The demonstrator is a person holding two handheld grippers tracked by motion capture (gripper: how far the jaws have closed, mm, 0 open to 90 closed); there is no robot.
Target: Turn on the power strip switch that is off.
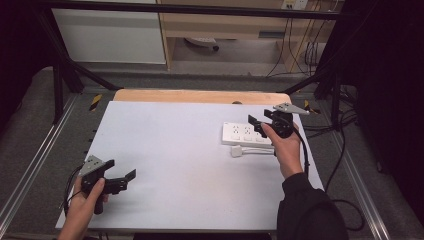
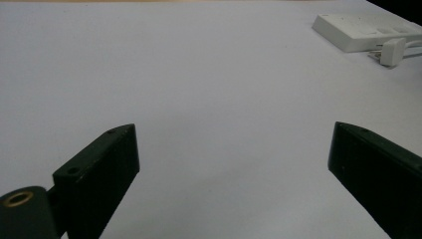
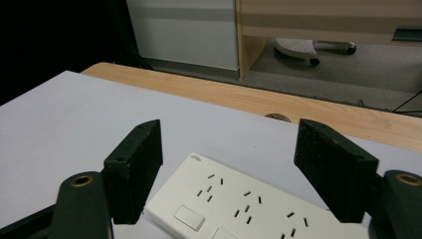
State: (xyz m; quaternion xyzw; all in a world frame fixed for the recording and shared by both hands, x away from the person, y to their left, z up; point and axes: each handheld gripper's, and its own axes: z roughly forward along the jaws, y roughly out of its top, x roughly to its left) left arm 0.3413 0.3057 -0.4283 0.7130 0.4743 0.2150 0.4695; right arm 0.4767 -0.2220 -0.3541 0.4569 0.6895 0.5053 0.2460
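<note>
Grey carpet floor [image 1: 30, 125], wooden shelving [image 1: 220, 22], white cabinet [image 1: 110, 35] behind

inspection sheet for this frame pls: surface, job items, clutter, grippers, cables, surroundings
Surface: white sheet over a wooden tabletop.
Job's things: white power strip at the right; white plug lying loose beside it, not inserted.
Clutter: nothing seen.
Grippers: left gripper open, low at the near left corner; right gripper open, above the power strip.
Cables: plug's white cord runs right; black cables trail off the right edge.
Surroundings: black frame, white cabinet, wooden shelving, grey floor.
</note>
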